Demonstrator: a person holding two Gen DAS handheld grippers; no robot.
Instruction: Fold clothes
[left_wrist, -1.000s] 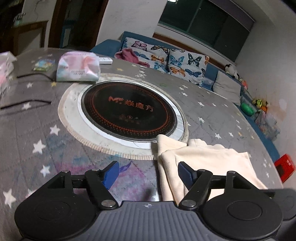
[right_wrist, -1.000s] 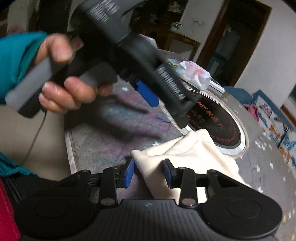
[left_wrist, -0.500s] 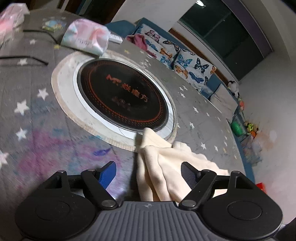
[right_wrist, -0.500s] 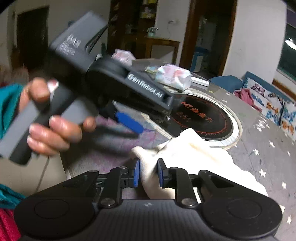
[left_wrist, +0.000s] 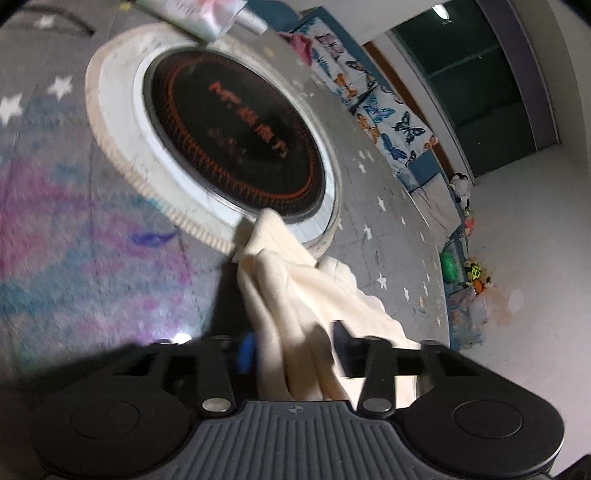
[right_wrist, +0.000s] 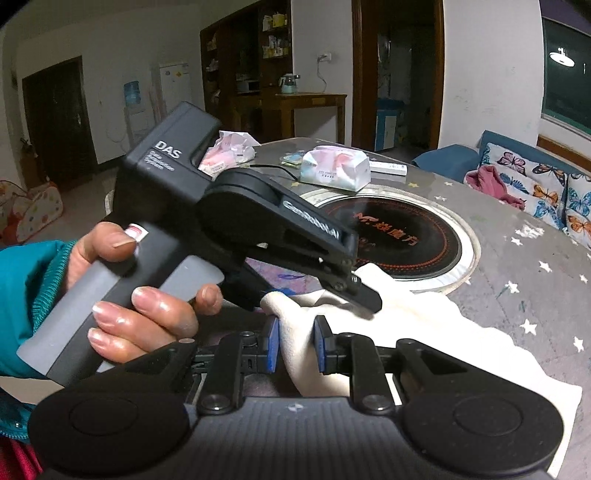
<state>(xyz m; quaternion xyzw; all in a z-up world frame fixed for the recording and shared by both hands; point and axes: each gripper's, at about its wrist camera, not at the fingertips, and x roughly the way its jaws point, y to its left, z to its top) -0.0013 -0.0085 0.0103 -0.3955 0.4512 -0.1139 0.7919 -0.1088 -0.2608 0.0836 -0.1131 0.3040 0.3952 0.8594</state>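
A cream cloth (left_wrist: 295, 295) lies bunched on the grey star-print table cover, its far tip over the rim of the round cooktop. It also shows in the right wrist view (right_wrist: 424, 332). My left gripper (left_wrist: 291, 350) straddles the near folds of the cloth, jaws narrowed around them but with a gap. In the right wrist view the left gripper's fingers (right_wrist: 365, 295) sit over the cloth's corner. My right gripper (right_wrist: 295, 349) is shut on the cloth's near corner and holds it raised.
A round black cooktop (left_wrist: 236, 144) with a white ring sits in the table's middle (right_wrist: 399, 236). A tissue pack (right_wrist: 334, 170) and wrappers lie at the far side. A sofa with butterfly cushions (right_wrist: 535, 181) stands beyond the table.
My left gripper moved forward and down onto the cloth and its jaws narrowed around the folds. My right gripper kept its hold on the corner and lifted it.
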